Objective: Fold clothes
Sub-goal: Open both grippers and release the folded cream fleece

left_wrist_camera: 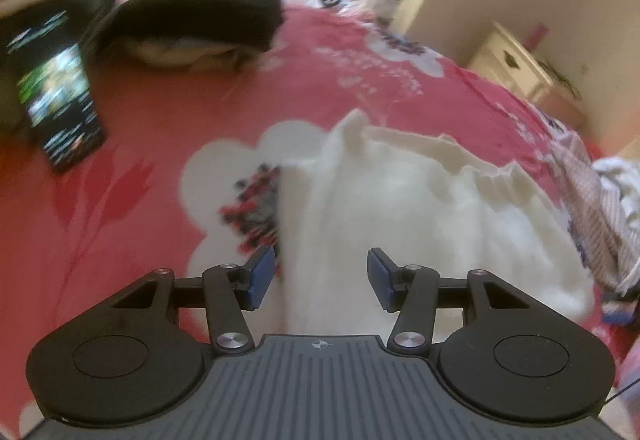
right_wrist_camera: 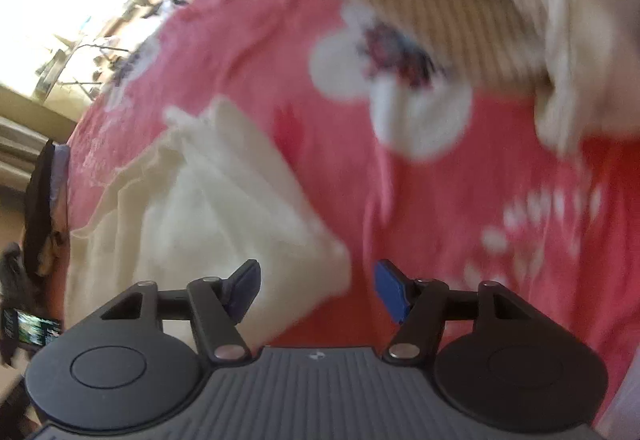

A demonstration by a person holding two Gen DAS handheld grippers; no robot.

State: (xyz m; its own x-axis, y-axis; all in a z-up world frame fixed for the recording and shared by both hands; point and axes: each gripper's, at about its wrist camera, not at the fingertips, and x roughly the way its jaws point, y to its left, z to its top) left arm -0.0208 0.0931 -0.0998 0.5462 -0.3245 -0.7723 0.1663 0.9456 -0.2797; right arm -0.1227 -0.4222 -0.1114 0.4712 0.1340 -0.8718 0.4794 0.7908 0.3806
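On the red flowered bedspread (left_wrist_camera: 160, 112), a phone (left_wrist_camera: 60, 96) is seen far left, the white garment (left_wrist_camera: 400, 208) lies, blurred, beneath the left gripper (left_wrist_camera: 322, 276) and right gripper (right_wrist_camera: 316, 290), both jaws wide apart and empty.

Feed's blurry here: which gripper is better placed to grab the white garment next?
Left, probably. The left gripper is open with the white garment directly between its fingers; the right gripper, also open, only overlaps its corner.
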